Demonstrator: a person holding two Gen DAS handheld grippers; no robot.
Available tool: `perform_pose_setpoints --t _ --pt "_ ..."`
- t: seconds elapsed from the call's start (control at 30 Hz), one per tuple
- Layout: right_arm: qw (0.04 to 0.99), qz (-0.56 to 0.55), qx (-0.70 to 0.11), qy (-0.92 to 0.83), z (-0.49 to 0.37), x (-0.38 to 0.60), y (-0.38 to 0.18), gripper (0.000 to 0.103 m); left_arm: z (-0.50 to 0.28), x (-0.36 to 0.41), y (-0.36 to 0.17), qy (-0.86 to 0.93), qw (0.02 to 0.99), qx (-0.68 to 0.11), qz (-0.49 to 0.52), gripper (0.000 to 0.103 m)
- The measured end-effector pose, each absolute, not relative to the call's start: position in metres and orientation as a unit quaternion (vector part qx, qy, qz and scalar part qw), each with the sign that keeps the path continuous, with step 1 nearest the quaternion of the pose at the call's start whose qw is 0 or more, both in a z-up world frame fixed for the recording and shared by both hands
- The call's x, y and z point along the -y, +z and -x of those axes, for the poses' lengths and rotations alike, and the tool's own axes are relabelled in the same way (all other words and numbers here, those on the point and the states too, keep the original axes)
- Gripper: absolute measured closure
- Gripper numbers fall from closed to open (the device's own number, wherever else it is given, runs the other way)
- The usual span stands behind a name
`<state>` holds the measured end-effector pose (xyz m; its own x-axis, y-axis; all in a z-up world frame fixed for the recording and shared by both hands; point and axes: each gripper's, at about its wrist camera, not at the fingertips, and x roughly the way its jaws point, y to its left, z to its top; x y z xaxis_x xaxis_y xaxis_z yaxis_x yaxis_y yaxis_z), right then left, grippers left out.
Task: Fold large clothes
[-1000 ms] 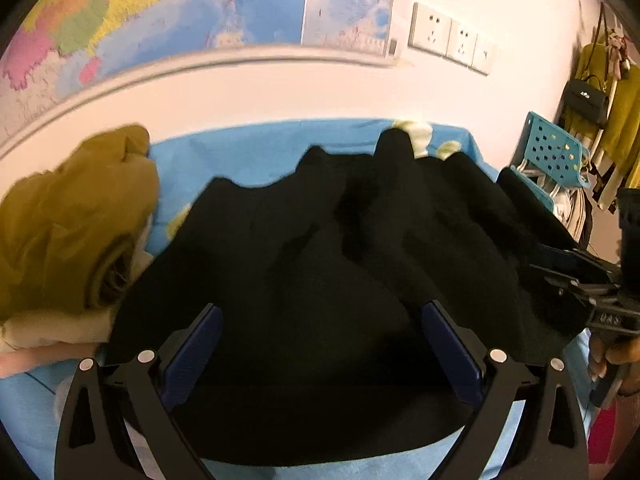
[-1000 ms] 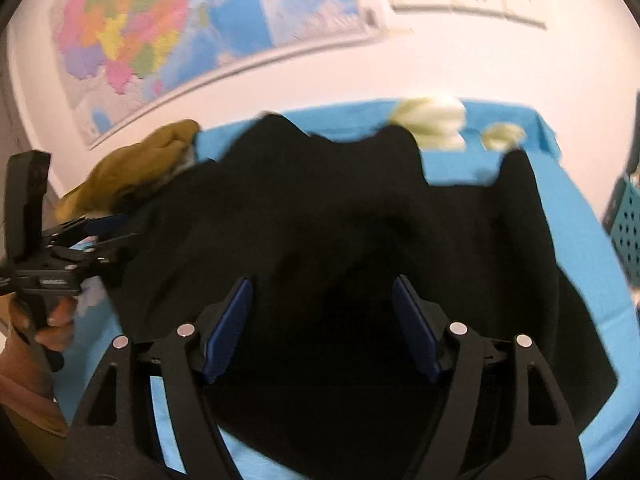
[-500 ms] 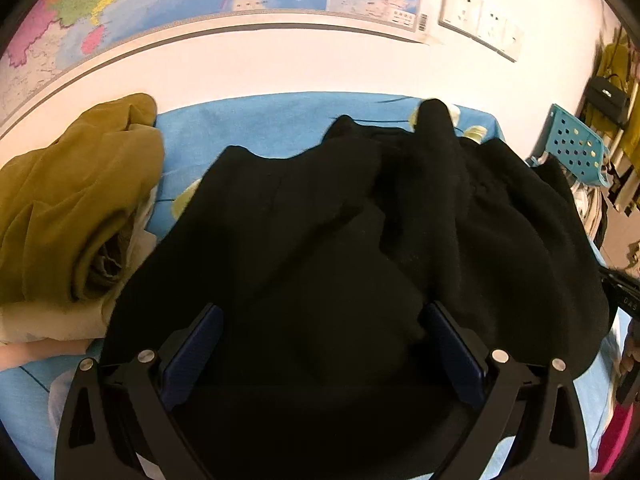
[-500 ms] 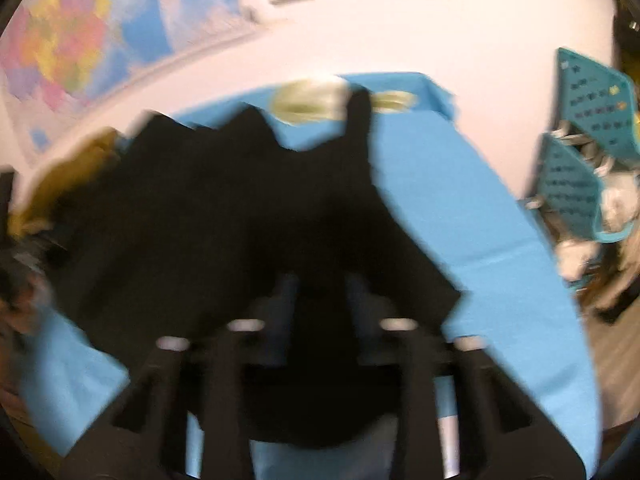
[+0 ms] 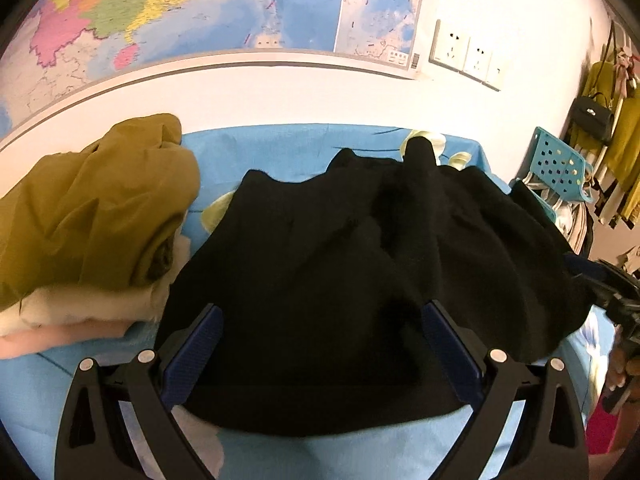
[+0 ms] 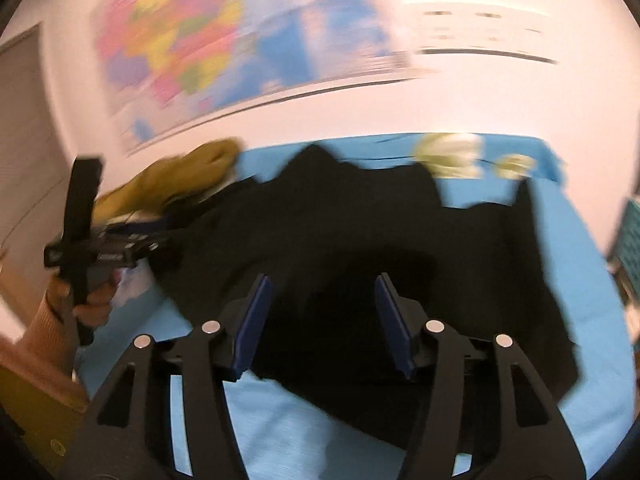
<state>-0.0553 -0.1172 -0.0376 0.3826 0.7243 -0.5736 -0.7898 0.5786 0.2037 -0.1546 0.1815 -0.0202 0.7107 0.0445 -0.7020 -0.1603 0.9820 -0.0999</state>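
A large black garment (image 5: 360,264) lies rumpled on the blue table cover (image 5: 280,148); it also shows in the right wrist view (image 6: 360,240). My left gripper (image 5: 320,320) is open, its blue-padded fingers spread above the garment's near hem, holding nothing. My right gripper (image 6: 320,292) is open over the garment's front edge, empty. The left gripper also shows at the left of the right wrist view (image 6: 112,248), and the right gripper shows at the right edge of the left wrist view (image 5: 612,292). The right wrist view is motion-blurred.
A pile of mustard, white and pink clothes (image 5: 92,216) sits at the left of the table. A wall map (image 5: 200,12) and wall sockets (image 5: 464,56) are behind. A teal perforated basket (image 5: 556,168) and hanging clothes (image 5: 616,132) stand at the right.
The right gripper closed partway and swung right, then came back over the garment with its jaws open. The garment's right side has spread out flatter. The left gripper stayed open.
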Motion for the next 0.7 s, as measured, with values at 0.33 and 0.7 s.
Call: perform_pose_setpoints --t 0.33,0.7 --pt "0.843 0.068 -0.327 0.421 0.050 0.111 -0.030 0.037 0.158 -0.194 -0.034 0.070 0.913 -0.393 0.089 0.007" --pt "0.787 0.272 -0.241 0.499 0.130 0.037 -0.032 0.013 0.201 -0.195 -0.036 0.068 0.905 -0.396 0.139 0.007"
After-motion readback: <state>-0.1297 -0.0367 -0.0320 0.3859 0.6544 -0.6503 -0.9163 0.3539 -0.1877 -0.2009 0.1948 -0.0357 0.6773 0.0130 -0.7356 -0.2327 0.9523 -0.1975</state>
